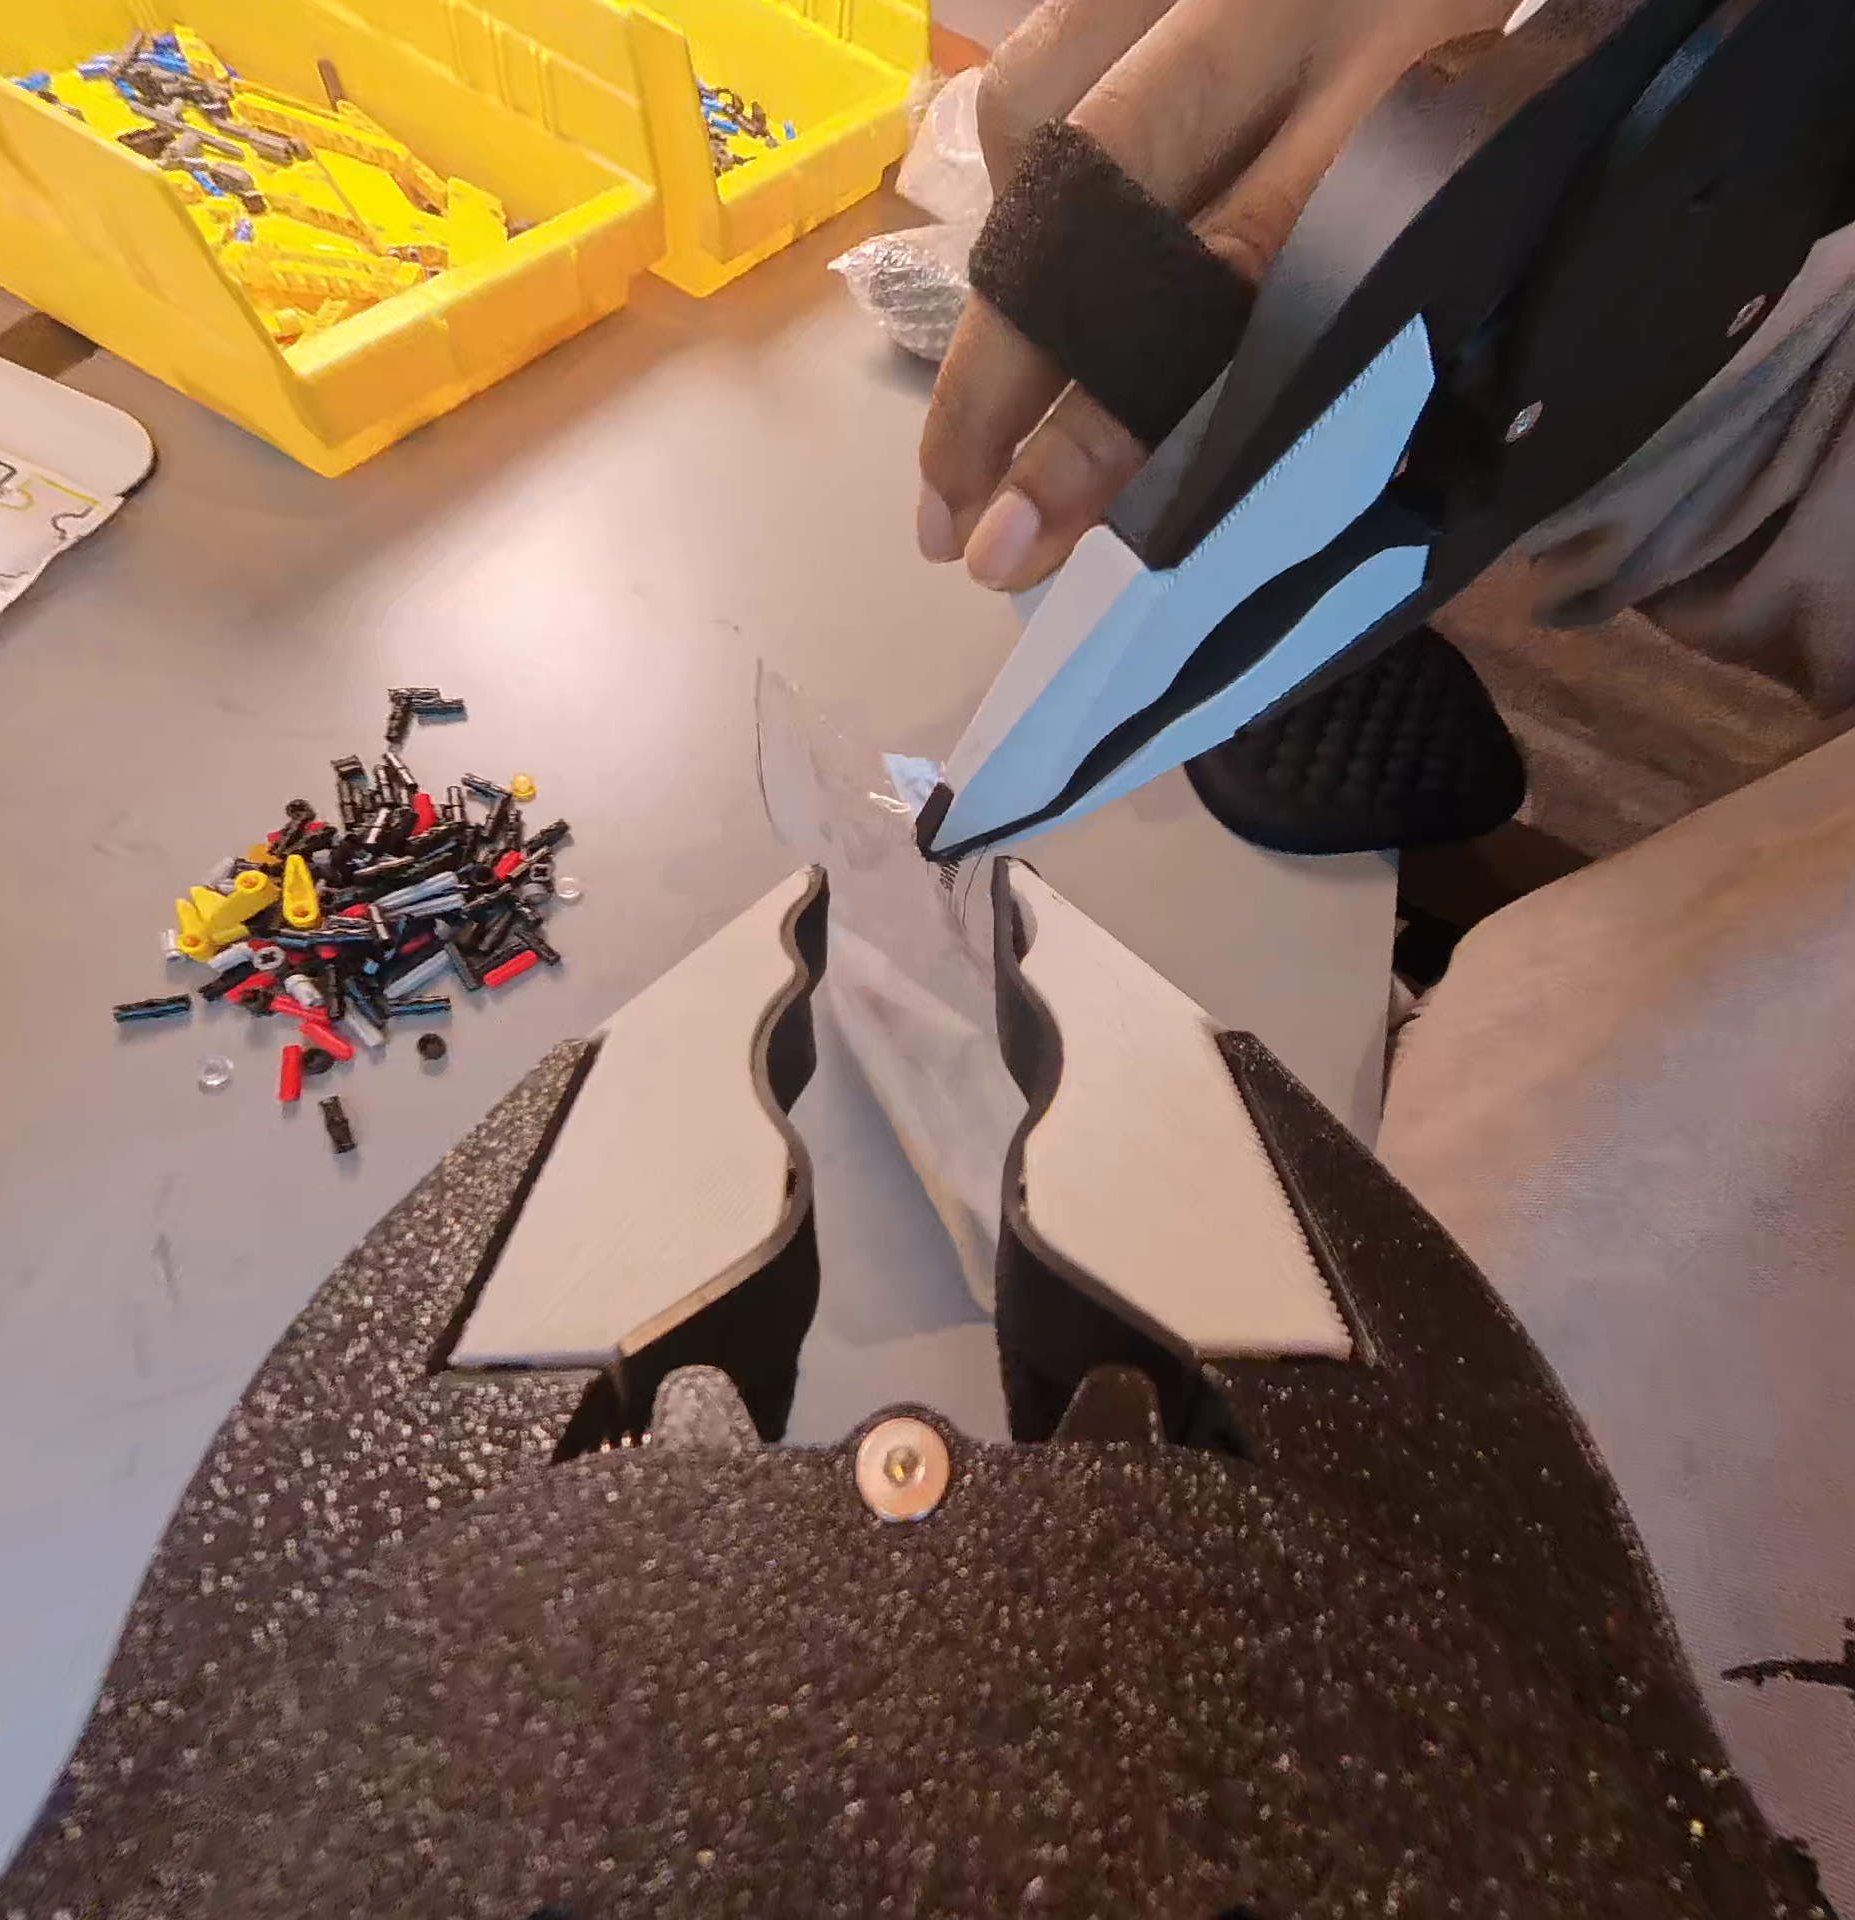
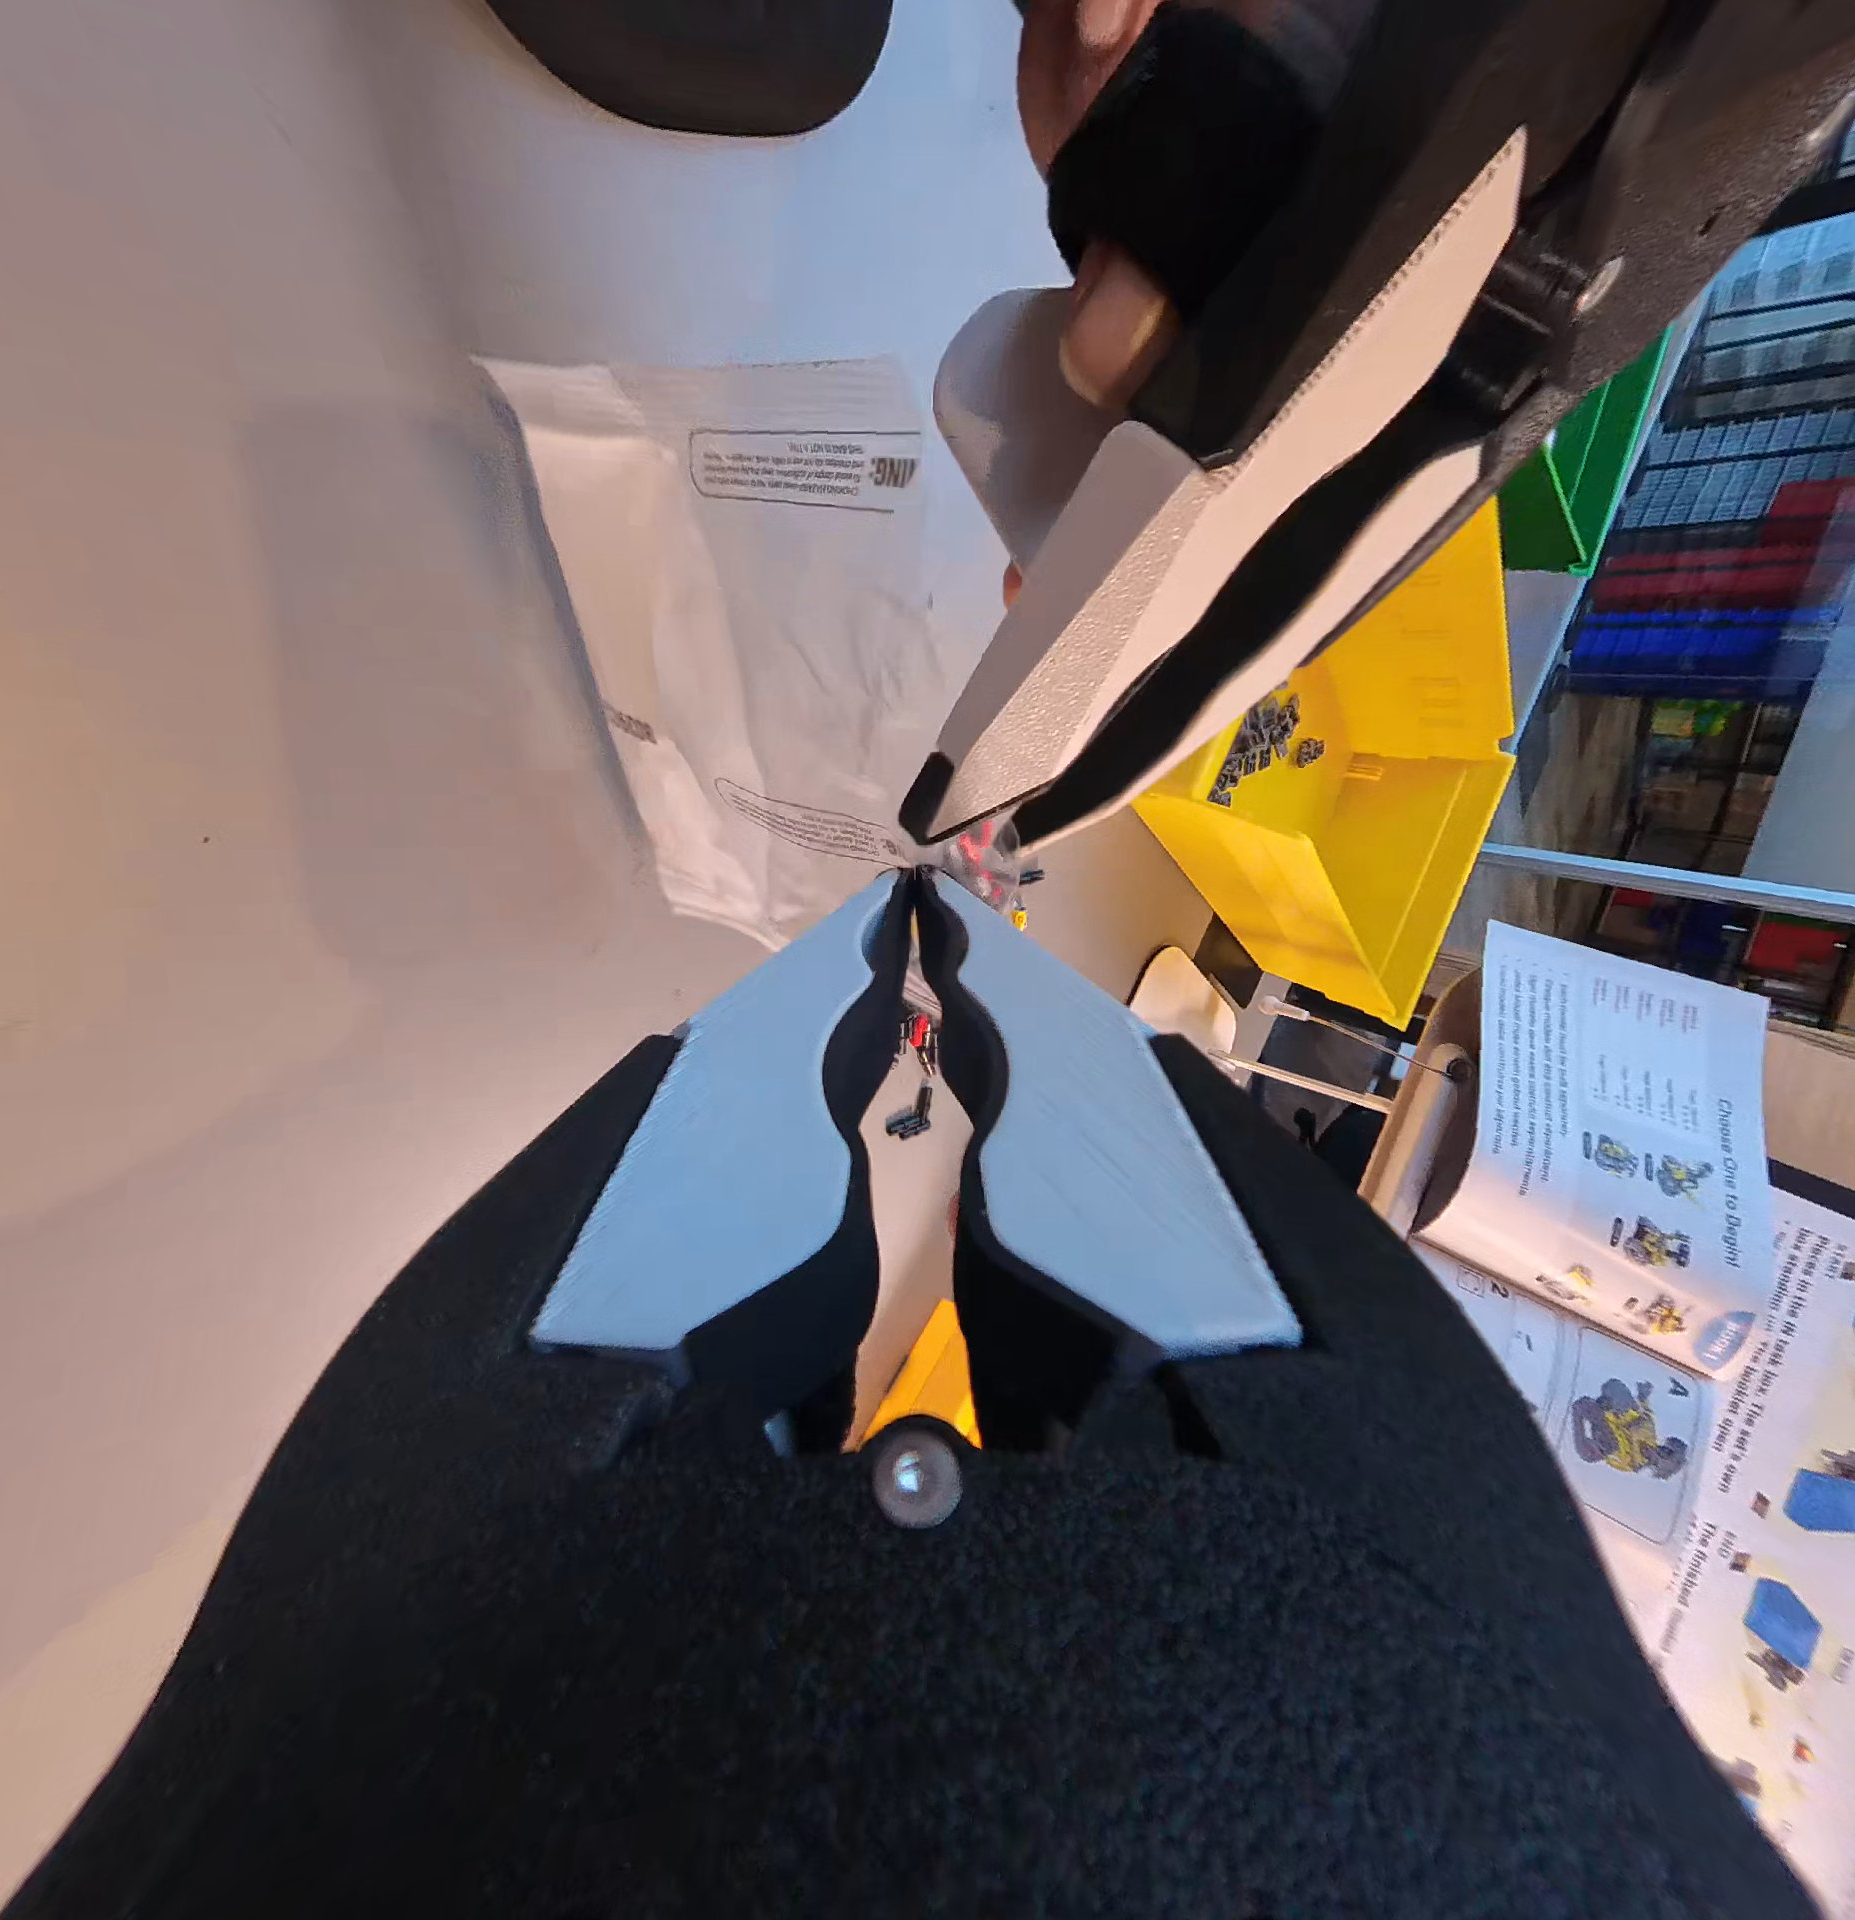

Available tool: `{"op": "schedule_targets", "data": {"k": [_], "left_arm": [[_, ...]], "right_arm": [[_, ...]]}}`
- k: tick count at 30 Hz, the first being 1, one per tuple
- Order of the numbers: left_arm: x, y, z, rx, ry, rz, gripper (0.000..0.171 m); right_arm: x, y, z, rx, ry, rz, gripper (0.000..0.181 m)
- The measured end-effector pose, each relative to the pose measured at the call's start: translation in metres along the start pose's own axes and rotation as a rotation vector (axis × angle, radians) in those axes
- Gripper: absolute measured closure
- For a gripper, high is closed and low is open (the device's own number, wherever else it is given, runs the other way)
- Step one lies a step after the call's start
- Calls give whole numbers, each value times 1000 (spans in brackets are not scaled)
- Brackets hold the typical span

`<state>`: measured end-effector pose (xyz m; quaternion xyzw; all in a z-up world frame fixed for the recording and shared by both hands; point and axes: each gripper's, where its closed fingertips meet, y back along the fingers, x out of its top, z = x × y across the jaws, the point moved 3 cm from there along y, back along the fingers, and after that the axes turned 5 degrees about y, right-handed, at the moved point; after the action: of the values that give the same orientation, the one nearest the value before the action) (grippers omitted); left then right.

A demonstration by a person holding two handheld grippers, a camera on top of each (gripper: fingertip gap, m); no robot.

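Observation:
A clear plastic bag (image 1: 902, 1018) with printed labels hangs between both grippers; in the right wrist view it (image 2: 777, 644) spreads out to the left. My right gripper (image 2: 907, 878) is shut, with its tips pinching an edge of the bag. In the left wrist view it (image 1: 938, 836) comes in from the upper right, held by a hand (image 1: 1006, 436). My left gripper (image 1: 907, 873) is open, with the bag lying between its fingers. It also shows in the right wrist view (image 2: 980, 821). A pile of small black, red, grey and yellow parts (image 1: 362, 914) lies on the grey table to the left.
Two yellow bins (image 1: 279, 208) (image 1: 798, 135) with parts stand at the back left. Another clear bag of dark parts (image 1: 902, 291) lies behind the hand. An open instruction booklet (image 2: 1629, 1195) lies to one side. The person's clothing (image 1: 1629, 1195) fills the right side. The tips of both grippers are at nearly the same place.

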<state>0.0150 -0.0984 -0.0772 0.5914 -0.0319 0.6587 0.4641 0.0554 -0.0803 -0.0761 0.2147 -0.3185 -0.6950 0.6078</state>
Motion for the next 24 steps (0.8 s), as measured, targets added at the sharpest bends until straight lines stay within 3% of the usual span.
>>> {"op": "schedule_targets", "data": {"k": [3,7,12,24], "left_arm": [[-2,2,2,-37,57,39,152],[-16,1,-6,24,29,8,171],[-27,3,-25,177,-37,-19,171],[-46,-15,-34,115,77,10,171]], "right_arm": [[6,3,-5,-5,16,24,181],[12,6,-9,-15,35,41,181],[22,9,-25,40,-12,112,181],[18,7,-54,216,-219,206,181]]}}
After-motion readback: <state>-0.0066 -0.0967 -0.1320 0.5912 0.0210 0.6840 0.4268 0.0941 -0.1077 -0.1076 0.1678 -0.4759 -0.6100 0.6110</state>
